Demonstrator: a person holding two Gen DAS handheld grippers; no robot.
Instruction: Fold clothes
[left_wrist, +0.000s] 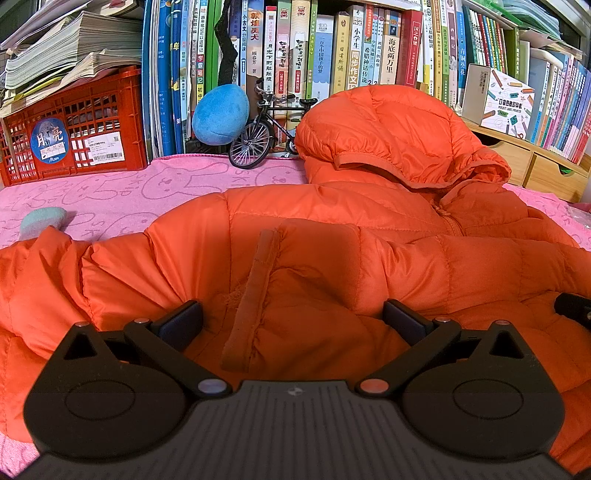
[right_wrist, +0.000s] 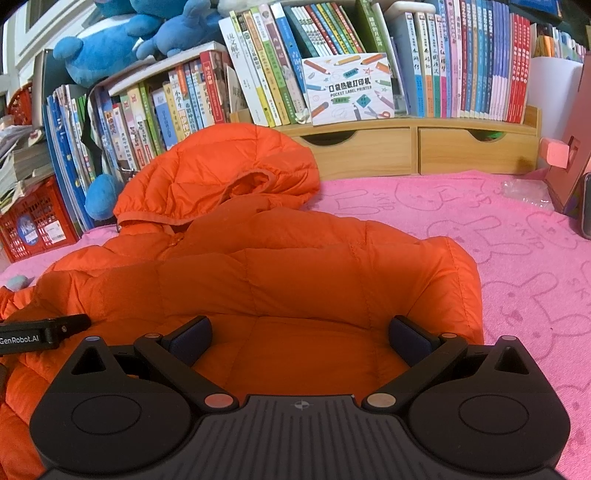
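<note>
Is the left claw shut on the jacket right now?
No, the left claw stands wide open over the orange jacket.

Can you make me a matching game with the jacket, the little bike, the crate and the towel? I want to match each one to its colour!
Things:
1. jacket
2. bike
3. crate
4. towel

Colours:
A. pink
B. black
C. orange
D. red

Pairs: 1-C, 2-B, 3-D, 4-A
</note>
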